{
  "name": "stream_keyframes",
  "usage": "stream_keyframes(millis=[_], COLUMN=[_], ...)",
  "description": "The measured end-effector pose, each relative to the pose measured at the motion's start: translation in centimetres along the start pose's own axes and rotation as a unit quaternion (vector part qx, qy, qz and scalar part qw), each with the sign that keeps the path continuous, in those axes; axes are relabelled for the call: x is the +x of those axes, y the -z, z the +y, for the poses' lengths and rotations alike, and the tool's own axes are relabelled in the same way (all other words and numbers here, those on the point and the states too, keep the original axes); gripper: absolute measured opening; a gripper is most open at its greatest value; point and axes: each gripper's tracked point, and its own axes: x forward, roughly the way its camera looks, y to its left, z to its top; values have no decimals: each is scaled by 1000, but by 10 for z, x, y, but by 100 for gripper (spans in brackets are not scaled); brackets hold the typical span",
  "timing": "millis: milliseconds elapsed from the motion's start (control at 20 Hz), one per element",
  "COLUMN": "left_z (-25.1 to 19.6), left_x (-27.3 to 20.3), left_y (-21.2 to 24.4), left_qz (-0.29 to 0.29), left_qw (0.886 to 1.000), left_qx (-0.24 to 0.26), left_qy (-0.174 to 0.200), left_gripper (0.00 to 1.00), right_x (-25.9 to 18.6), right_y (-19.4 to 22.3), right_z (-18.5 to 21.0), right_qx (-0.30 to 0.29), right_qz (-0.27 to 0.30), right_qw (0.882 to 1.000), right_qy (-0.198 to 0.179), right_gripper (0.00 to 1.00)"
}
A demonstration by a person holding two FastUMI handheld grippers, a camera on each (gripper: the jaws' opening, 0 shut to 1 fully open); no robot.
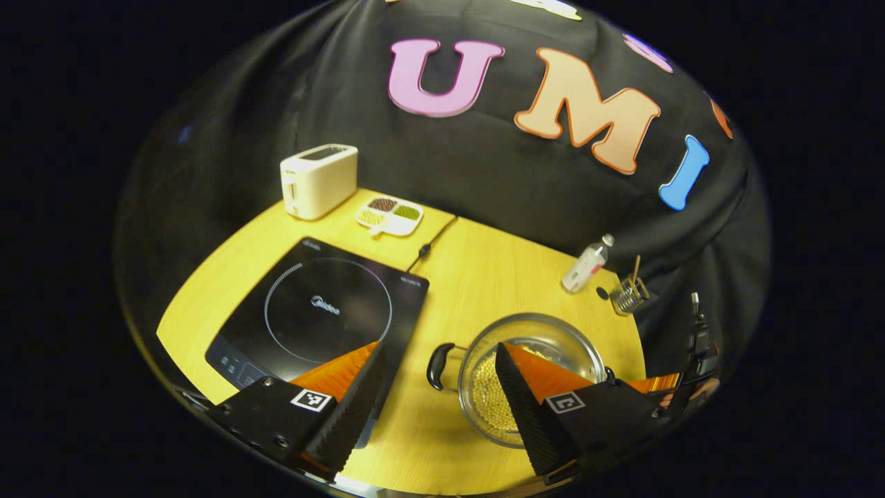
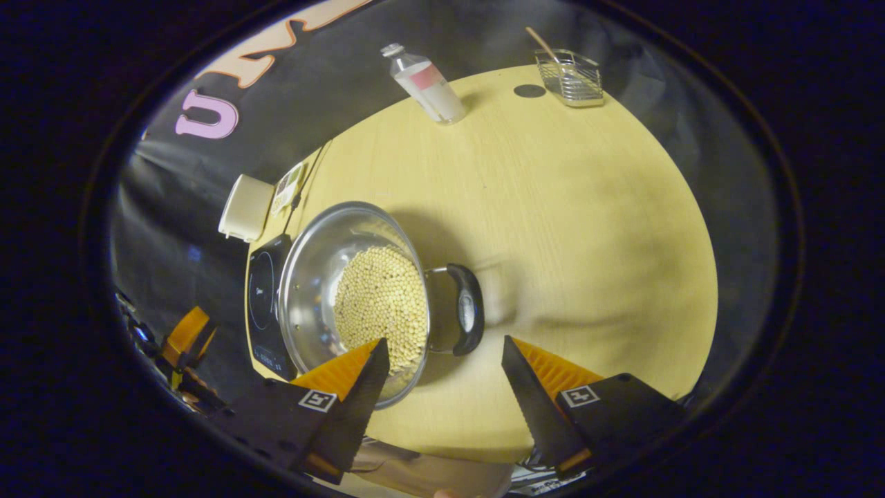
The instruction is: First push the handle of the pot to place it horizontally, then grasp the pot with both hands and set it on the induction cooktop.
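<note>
Spread wide on either side of bean-filled pot (image 2: 352,294): left gripper (image 1: 439,387) facing one black handle (image 1: 438,366), right gripper (image 2: 442,384) the opposite handle (image 2: 467,309), seemingly level.

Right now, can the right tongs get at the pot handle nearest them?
Probably yes. The right tongs stand open, with the black handle of the pot just ahead of the gap and only bare table between.

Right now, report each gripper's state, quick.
Left gripper: open, holding nothing, hovering over the pot's left handle.
Right gripper: open, holding nothing, just short of the pot's right handle.
</note>
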Motion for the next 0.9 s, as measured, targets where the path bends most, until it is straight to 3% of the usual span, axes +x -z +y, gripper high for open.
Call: stream_keyframes(millis=[100, 150, 350, 450, 550, 600, 650, 700, 750, 800, 900], left_z=[2, 1, -3, 1, 6, 6, 6, 4, 4, 4, 5], left_x=[12, 18, 45, 57, 70, 75, 79, 83, 86, 89, 95], left_y=[13, 20, 45, 57, 64, 66, 68, 71, 71, 73, 77], left_qz=[33, 50, 120, 157, 188, 198, 211, 221, 229, 235, 248], left_qw=[999, 999, 992, 987, 982, 980, 977, 975, 973, 972, 968], left_qx=[9, 15, 16, 15, 12, 10, 9, 11, 16, 21, 30], left_qy=[4, 11, 36, 30, 20, 17, 17, 16, 16, 14, 9], left_gripper=[96, 96, 96, 96, 95, 93, 92, 91, 96, 91, 91], right_x=[4, 8, 21, 29, 37, 41, 44, 48, 52, 55, 61], right_y=[-5, -6, -12, -13, -12, -12, -11, -12, -10, -10, -10], right_z=[0, 1, 8, 7, 6, 5, 6, 6, 5, 5, 4], right_qx=[-1, -3, 4, 4, 2, 2, 3, 4, 5, 6, 9], right_qz=[4, 7, 23, 32, 43, 49, 55, 60, 66, 71, 77], right_qw=[1000, 1000, 999, 999, 998, 998, 998, 997, 997, 996, 996], right_qy=[-7, -9, -32, -36, -38, -38, -41, -44, -47, -47, -47], right_gripper=[100, 94, 100, 94, 100, 93, 100, 100, 100, 93, 90])
